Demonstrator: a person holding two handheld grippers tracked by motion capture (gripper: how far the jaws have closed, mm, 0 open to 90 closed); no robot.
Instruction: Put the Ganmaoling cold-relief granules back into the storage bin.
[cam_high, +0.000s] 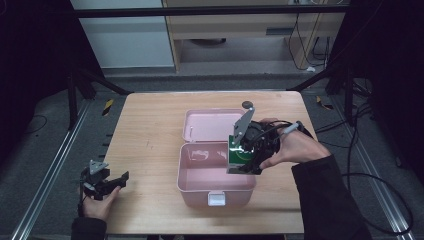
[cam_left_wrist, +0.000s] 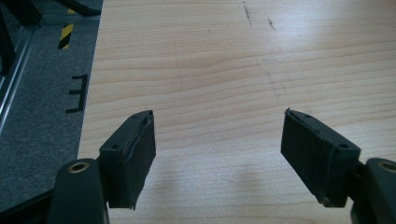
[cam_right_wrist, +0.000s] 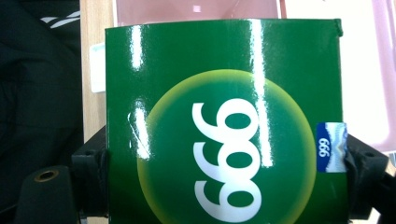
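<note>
My left gripper (cam_high: 122, 178) sits low at the lower left of the frame, jaws spread wide, my hand (cam_high: 97, 206) behind it. My right gripper (cam_high: 246, 162), right of centre, points downward with jaws clamped, my right hand (cam_high: 295, 145) wrapped around it.

One light wooden table (cam_high: 150, 150) carries everything. On it stands one pale pink plastic box (cam_high: 215, 185) with its one hinged lid (cam_high: 210, 125) lying open toward the far edge, and one white latch (cam_high: 217, 199) on the front wall facing the near edge. One glossy green cardboard packet (cam_right_wrist: 224, 121), printed with white digits, hangs over the box's right side. One small dark round object (cam_high: 247, 104) lies near the far edge. Two black two-jaw grippers are counted: the left gripper (cam_high: 122, 178) at the near left corner and the right gripper (cam_high: 245, 162) over the box.
</note>
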